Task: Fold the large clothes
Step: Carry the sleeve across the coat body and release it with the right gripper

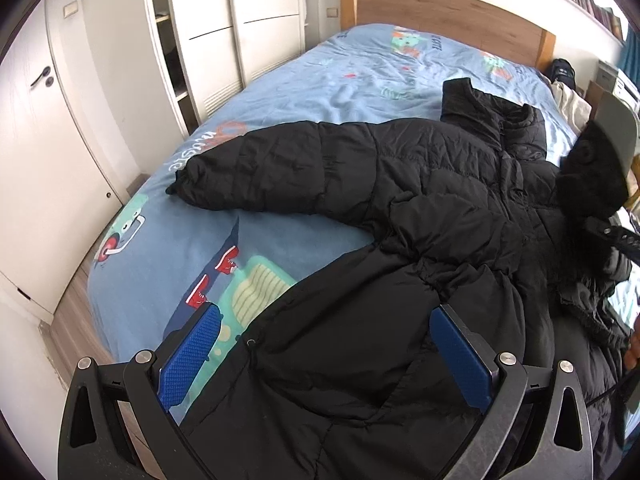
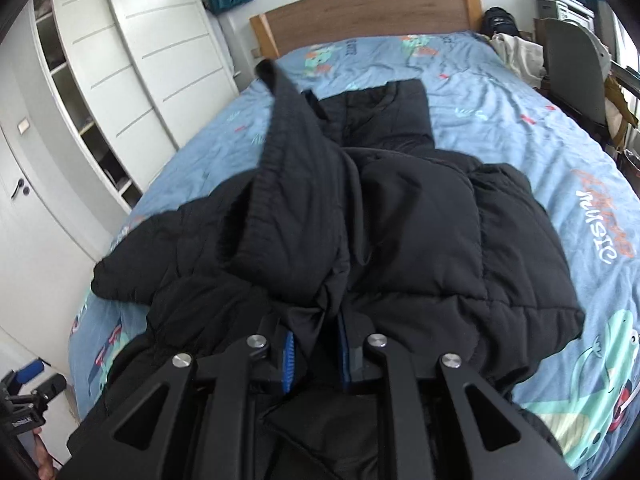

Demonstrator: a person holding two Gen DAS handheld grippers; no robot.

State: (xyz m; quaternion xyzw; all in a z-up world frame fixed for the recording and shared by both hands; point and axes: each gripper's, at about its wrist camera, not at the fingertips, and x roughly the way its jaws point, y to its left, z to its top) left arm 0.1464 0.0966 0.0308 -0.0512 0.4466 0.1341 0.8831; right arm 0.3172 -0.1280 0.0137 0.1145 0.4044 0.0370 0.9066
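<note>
Your black quilted puffer jacket lies spread across the bed with the light blue cartoon-printed cover, its collar toward the wooden headboard and its hem toward you. In the left wrist view, one padded sleeve stretches out flat over the cover toward the white wardrobe doors, its cuff resting on the bedding. Your left gripper hovers over the hem corner nearest you with its jaws spread wide; the blue textured pads stand well apart and grip nothing, one over the bed cover, the other over the jacket. Your right gripper has its blue pads pinched together on a bunch of the black fabric, and from that pinch the jacket's other sleeve is raised and drawn across the body of the coat, its ribbed cuff pointing up toward the headboard. In the right wrist view, the jacket body lies rumpled beneath that sleeve, with blue cover showing on both sides. At the right edge of the left wrist view, the raised dark fabric appears blurred, in front of a grey chair.
</note>
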